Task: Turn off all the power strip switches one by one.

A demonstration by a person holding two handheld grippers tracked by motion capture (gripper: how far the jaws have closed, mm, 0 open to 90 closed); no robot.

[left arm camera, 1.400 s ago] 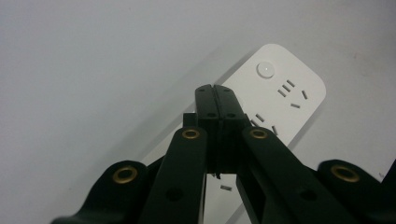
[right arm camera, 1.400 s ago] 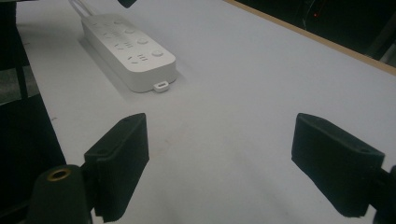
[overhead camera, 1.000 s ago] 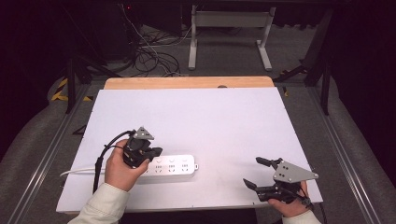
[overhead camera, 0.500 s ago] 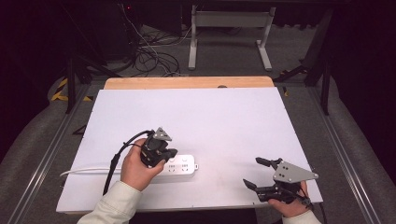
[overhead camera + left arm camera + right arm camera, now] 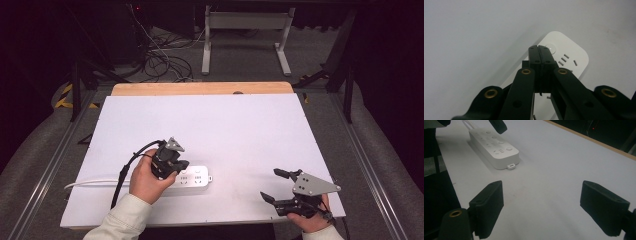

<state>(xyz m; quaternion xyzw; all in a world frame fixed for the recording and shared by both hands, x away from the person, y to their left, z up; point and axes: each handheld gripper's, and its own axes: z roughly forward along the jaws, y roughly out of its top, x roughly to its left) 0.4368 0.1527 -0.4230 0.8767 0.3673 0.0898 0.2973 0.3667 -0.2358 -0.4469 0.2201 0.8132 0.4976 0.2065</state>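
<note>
Now the left gripper [image 5: 181, 164] has slid along the power strip [image 5: 192, 179] toward its free end, away from the cord [image 5: 90, 183] that leaves the strip's other end. It started at the cord end and now hangs over the strip's middle. Its jaws are pressed together with nothing between them, and in the left gripper view the joined tips [image 5: 539, 51] point down just beside the round button [image 5: 550, 47] near the strip's end. That looks like lining up to press the switch with the closed tips. The strip itself has not shifted; it lies flat on the table [image 5: 225, 125], near its front edge. The right gripper [image 5: 274, 186] has stayed put well to the right of the strip, jaws wide apart and empty.
</note>
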